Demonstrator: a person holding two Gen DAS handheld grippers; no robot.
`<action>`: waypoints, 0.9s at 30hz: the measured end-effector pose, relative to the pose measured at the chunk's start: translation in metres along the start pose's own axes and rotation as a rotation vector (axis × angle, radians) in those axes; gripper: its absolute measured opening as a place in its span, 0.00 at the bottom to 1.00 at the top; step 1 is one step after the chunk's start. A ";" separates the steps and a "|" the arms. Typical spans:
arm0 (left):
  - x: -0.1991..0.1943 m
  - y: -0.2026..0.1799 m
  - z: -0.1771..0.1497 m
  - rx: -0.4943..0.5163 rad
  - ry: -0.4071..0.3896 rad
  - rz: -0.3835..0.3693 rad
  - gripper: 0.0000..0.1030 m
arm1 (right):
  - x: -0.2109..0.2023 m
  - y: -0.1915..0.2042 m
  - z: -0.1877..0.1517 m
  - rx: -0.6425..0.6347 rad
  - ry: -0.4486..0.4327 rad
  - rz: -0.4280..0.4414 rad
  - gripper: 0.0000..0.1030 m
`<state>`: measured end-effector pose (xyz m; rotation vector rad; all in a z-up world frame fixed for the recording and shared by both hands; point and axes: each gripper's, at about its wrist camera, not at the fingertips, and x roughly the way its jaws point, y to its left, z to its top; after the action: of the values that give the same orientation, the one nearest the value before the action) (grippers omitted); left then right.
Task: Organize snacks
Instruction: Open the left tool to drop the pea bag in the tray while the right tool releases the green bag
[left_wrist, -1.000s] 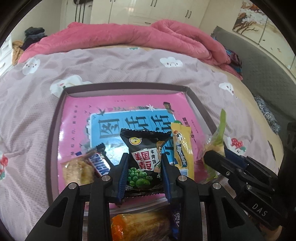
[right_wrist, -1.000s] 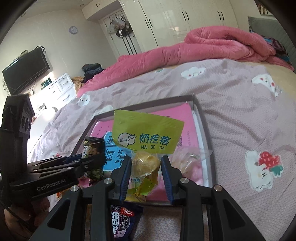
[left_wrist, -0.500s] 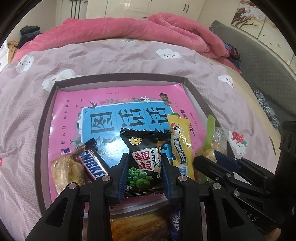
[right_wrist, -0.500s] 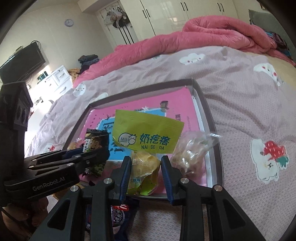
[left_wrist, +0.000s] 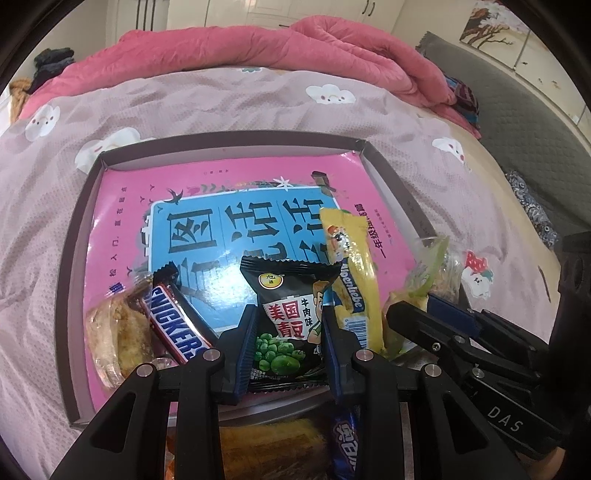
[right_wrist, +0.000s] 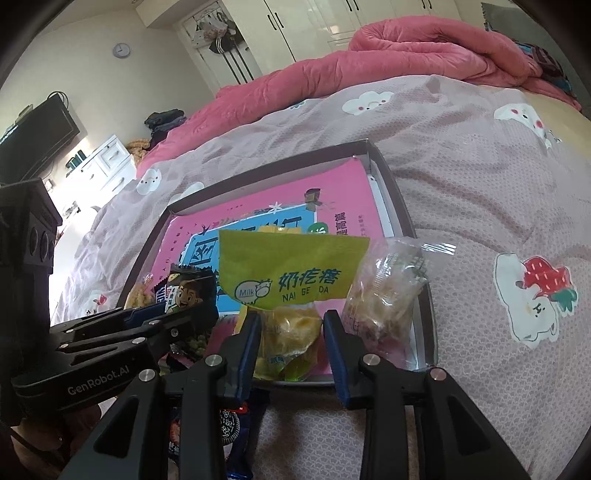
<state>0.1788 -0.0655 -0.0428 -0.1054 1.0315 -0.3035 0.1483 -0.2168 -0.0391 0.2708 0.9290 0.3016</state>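
A grey-rimmed tray (left_wrist: 229, 144) with a pink and blue printed liner lies on the bed. My left gripper (left_wrist: 289, 314) is shut on a black green-pea packet (left_wrist: 291, 291), held upright over the tray's near edge. My right gripper (right_wrist: 292, 317) is shut on a lime-green milk-candy packet (right_wrist: 291, 269) at the tray's near right corner (right_wrist: 424, 354). A Snickers bar (left_wrist: 173, 317), a clear-wrapped pastry (left_wrist: 114, 332) and a yellow stick packet (left_wrist: 351, 266) lie in the tray. A clear bag of biscuits (right_wrist: 388, 291) lies beside the green packet.
An Oreo packet (right_wrist: 229, 417) and an orange-wrapped snack (left_wrist: 266, 446) lie on the mauve bedspread (right_wrist: 480, 184) just in front of the tray. A pink duvet (left_wrist: 258, 48) is heaped at the far side. The two grippers sit close side by side.
The right gripper has tipped down a little toward the tray's near right corner, bringing the green packet next to the clear bag. The left gripper has hardly moved.
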 end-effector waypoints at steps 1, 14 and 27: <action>0.000 0.000 0.000 -0.001 0.003 0.000 0.33 | -0.001 0.000 0.000 0.004 -0.003 0.002 0.35; -0.002 0.006 -0.001 -0.036 0.018 -0.013 0.33 | -0.009 0.002 0.002 -0.005 -0.031 0.008 0.35; -0.010 0.011 -0.001 -0.062 0.004 -0.028 0.37 | -0.010 0.006 0.003 -0.025 -0.035 0.011 0.35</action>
<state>0.1758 -0.0522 -0.0375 -0.1757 1.0444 -0.2976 0.1443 -0.2148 -0.0282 0.2576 0.8894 0.3171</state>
